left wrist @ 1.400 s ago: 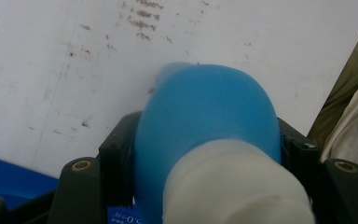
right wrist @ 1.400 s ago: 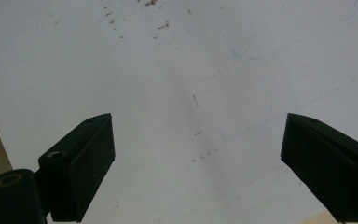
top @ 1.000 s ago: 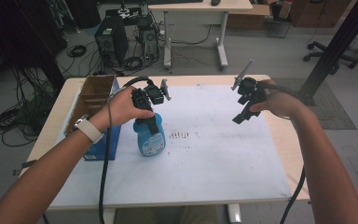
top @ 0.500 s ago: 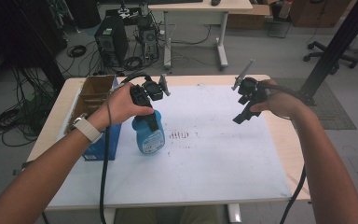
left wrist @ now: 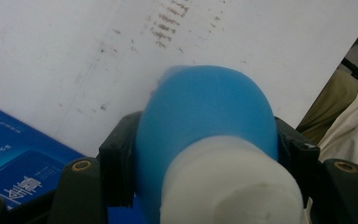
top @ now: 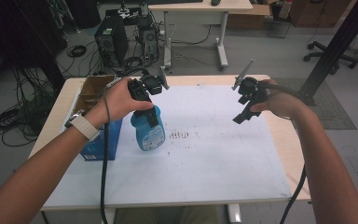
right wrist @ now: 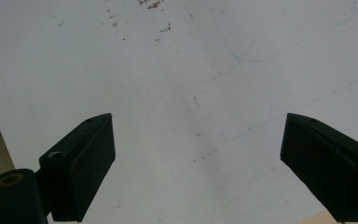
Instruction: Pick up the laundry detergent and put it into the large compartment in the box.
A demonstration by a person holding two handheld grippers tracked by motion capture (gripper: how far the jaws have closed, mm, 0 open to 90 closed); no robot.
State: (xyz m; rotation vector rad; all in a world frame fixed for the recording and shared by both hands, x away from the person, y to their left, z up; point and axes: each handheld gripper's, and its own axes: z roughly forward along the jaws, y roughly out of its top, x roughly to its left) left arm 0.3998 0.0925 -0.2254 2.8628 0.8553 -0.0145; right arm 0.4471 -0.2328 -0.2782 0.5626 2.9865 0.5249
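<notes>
The left gripper [top: 150, 100] has its jaws clamped on the blue bottle [top: 148, 128], one on each side of its shoulder just under the white cap [left wrist: 228, 186], as the left gripper view shows. Compared with a second ago the bottle sits a little higher in the high view, and the hand has risen with it. I judge that the bottle is being lifted off the white sheet [top: 205, 154] that covers the table [top: 51, 126]. Whether its base has fully cleared the sheet is hard to say from above, since the bottle's own body hides the contact line.

The bottle hangs upright just right of the blue box [top: 103, 142], and the brown smudges [top: 182, 135] on the sheet lie just to the bottle's right. Behind the blue box stands an open cardboard box [top: 93, 88].

The right gripper [top: 244, 114] is held above the sheet, well to the right of the bottle, in the same place as in the earlier frames. Its jaws stand wide apart with nothing between them; the right gripper view looks past them at bare sheet with faint pen lines.

With the grip holding through the rise, the pick-up looks secure, and the bottle is probably ready to be carried or brought to bear on the smudges.
</notes>
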